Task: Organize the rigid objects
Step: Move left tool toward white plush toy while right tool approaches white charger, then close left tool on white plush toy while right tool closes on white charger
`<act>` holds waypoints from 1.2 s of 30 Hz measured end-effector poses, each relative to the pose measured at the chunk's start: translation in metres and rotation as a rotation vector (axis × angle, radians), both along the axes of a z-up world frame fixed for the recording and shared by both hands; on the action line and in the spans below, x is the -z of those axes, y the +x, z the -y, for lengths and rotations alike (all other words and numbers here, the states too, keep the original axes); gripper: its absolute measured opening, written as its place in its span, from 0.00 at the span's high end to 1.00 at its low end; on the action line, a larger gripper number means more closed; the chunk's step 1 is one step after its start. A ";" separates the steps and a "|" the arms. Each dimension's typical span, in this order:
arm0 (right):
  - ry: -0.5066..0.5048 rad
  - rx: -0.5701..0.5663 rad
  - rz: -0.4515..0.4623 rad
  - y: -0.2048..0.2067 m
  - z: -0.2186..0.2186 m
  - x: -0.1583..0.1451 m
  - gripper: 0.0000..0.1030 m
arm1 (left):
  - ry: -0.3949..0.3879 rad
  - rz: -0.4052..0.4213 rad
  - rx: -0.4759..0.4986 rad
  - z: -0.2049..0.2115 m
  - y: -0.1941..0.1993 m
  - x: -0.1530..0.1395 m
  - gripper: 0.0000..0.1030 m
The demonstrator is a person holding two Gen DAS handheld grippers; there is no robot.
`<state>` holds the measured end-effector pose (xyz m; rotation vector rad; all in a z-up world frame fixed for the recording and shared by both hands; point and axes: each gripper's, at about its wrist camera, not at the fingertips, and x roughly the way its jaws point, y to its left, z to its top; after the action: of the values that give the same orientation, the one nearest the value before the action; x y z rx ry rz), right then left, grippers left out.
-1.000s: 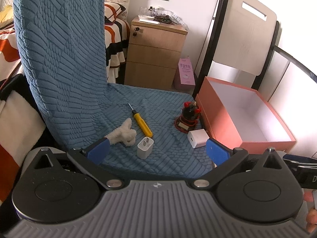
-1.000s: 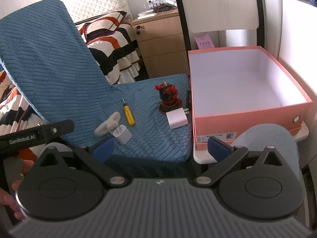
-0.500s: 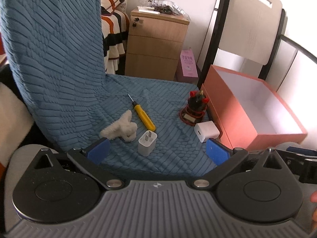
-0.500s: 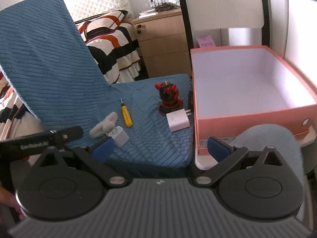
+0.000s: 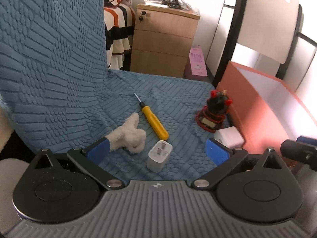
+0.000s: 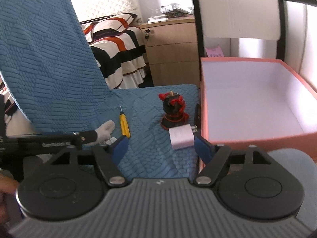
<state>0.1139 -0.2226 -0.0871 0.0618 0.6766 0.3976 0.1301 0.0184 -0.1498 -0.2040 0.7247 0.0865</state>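
Each handheld gripper, the left gripper (image 5: pixel 156 151) and the right gripper (image 6: pixel 161 148), is built from ribbed grey housing, two black discs, black linkages with silver screws, and blue-padded fingers (image 5: pixel 98 148).

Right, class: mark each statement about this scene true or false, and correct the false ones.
1. The pink box is empty. True.
2. The yellow screwdriver lies inside the box. False: it lies on the blue cover, outside the box.
3. The left gripper has its jaws open, with a white charger lying between them. True.
4. The right gripper is shut on the black and red figure. False: its jaws are open and hold nothing; the figure stands further off on the cover.
5. A fluffy white toy lies beside the screwdriver. True.
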 end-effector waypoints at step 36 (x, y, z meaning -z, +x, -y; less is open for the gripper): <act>-0.160 -0.501 0.008 0.051 -0.133 0.101 0.37 | -0.091 -0.167 -0.010 -0.070 0.091 0.076 0.07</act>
<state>0.1654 -0.0900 -0.1884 -0.2660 0.7114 0.8215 0.2208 0.0883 -0.2262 -0.2896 0.8946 0.0804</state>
